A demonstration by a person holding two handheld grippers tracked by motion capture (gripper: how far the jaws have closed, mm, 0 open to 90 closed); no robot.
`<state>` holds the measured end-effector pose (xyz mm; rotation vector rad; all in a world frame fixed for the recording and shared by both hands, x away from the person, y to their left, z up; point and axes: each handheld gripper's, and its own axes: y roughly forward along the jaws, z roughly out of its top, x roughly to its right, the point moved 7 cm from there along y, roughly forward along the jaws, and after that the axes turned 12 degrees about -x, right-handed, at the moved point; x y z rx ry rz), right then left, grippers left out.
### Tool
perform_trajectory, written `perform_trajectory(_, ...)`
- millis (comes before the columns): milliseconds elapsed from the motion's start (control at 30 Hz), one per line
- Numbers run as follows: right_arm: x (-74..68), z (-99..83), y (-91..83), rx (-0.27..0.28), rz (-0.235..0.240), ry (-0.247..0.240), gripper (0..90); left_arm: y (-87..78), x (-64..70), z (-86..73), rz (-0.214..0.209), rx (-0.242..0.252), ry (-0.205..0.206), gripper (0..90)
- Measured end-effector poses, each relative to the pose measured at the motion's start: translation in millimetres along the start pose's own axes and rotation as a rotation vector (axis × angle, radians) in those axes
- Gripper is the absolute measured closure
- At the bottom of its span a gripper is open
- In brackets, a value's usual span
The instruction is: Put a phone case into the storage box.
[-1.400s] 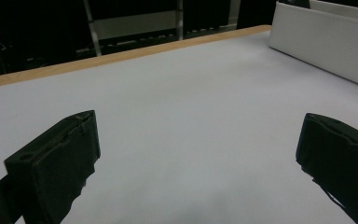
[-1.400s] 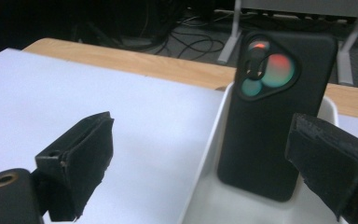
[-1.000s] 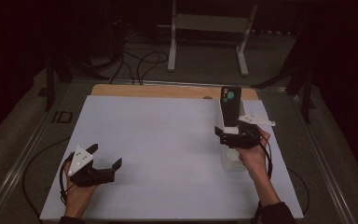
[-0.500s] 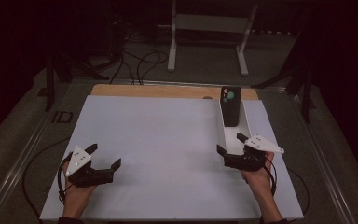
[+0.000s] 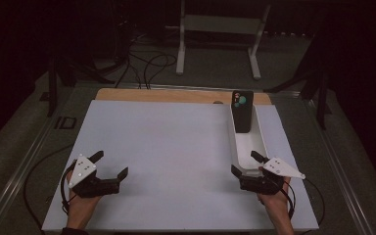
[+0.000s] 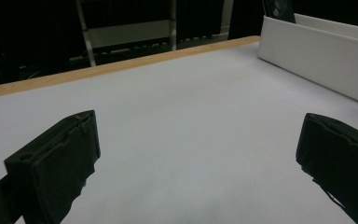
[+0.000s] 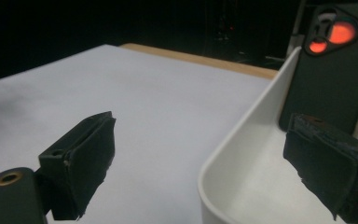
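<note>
A long white tray [image 5: 248,145] lies on the right side of the white tabletop [image 5: 176,142]. A dark phone [image 5: 242,112] with a coloured camera patch stands upright at the tray's far end. My right gripper [image 5: 243,162] is open at the tray's near end, empty, one jaw over the tray and one beside it. In the right gripper view the phone [image 7: 331,74] rises behind the tray rim [image 7: 242,135], between the open jaws of my right gripper [image 7: 205,156]. My left gripper [image 5: 111,163] is open and empty at the near left, low over bare table. In the left gripper view, the left gripper [image 6: 198,161] faces the tray wall [image 6: 317,60].
A wooden strip [image 5: 166,95] runs along the table's far edge. Beyond it stand a white metal frame [image 5: 220,29] and cables [image 5: 142,63] on the dark floor. Metal rails flank the table on both sides.
My right gripper has drawn back toward the person, from beside the phone to the tray's near end. The phone stays standing in the tray. The left gripper has held still.
</note>
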<state>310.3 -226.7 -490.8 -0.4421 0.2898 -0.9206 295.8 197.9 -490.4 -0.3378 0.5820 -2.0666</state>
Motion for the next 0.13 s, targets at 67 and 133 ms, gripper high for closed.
perform_trajectory(67,1.8,-0.5,-0.8,0.005,0.003,0.008,8.9,0.7,0.5,-0.4,0.001,-0.002,0.005,0.3)
perform_trajectory(133,2.5,0.3,-2.1,0.014,0.007,0.014,8.9,0.7,0.4,-0.3,0.001,-0.001,0.004,0.3)
